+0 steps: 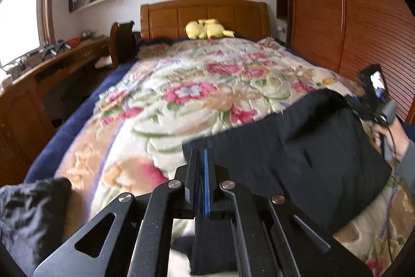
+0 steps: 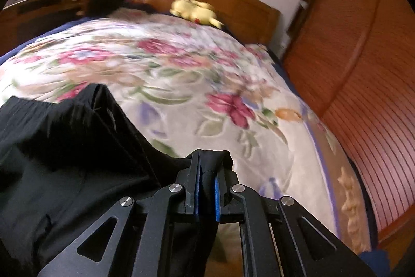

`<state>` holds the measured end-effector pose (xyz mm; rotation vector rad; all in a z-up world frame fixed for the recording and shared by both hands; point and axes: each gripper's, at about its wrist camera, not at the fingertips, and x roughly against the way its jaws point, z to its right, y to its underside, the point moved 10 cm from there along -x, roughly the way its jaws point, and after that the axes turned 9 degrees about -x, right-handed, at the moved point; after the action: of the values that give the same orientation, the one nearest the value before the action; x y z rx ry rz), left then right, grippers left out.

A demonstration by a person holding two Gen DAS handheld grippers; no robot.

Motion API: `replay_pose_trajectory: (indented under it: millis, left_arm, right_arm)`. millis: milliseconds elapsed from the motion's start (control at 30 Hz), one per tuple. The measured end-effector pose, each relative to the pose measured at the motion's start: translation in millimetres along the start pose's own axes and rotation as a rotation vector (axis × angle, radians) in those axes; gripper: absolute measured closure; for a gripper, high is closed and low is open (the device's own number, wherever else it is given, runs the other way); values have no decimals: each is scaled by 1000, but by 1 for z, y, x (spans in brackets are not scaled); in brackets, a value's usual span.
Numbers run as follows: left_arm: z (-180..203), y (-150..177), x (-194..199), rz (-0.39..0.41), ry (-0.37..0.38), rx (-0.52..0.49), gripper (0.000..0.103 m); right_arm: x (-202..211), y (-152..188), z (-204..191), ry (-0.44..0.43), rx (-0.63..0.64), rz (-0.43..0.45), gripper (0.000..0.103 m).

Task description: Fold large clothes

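A large dark garment (image 1: 298, 142) hangs stretched over the floral quilt between my two grippers. In the left wrist view my left gripper (image 1: 201, 151) is shut on the garment's near left edge, and more of the cloth droops beneath the fingers. At the far right a hand holds my right gripper (image 1: 363, 100), whose tips are hidden behind the cloth. In the right wrist view my right gripper (image 2: 208, 156) is shut on a bunched corner of the black garment (image 2: 64, 147). The rest of the cloth spreads away to the left.
The bed carries a floral quilt (image 1: 194, 95) over a blue sheet, with a yellow plush toy (image 1: 205, 29) at the wooden headboard. A second dark cloth heap (image 1: 31, 212) lies at the near left. A wooden wardrobe (image 1: 350, 17) lines the right side; a desk (image 1: 52, 64) and chair stand left.
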<state>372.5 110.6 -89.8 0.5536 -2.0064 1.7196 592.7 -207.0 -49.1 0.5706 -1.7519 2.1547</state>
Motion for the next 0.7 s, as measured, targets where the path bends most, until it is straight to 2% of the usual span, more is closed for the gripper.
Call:
replay_pose_trajectory:
  millis: [133, 200, 233, 267, 333, 400, 433, 533, 600, 700]
  left_arm:
    - [18, 11, -6, -22, 49, 1, 85]
    - [28, 17, -8, -25, 69, -6, 73]
    - [33, 19, -9, -27, 82, -7, 71]
    - [37, 21, -9, -30, 94, -6, 71]
    - [49, 28, -12, -45, 133, 0, 71]
    - [60, 36, -15, -64, 175, 1, 58]
    - [68, 41, -16, -70, 197, -4, 56]
    - [78, 50, -13, -50, 193, -16, 54]
    - [79, 58, -11, -33, 199, 9, 44]
    - [78, 70, -13, -46, 201, 0, 43]
  right_arm:
    - [0, 0, -14, -26, -32, -62, 87]
    - [6, -2, -18, -47, -38, -72, 72]
    - [12, -1, -20, -56, -33, -70, 58]
    - [19, 1, -19, -67, -29, -69, 50]
    - [34, 11, -16, -89, -30, -93, 44]
    - [47, 20, -11, -88, -19, -94, 42]
    - [54, 24, -8, -90, -11, -92, 41]
    - [84, 49, -5, -129, -8, -98, 41]
    - [88, 65, 2, -171, -21, -117, 41]
    - [111, 90, 3, -219, -44, -142, 41]
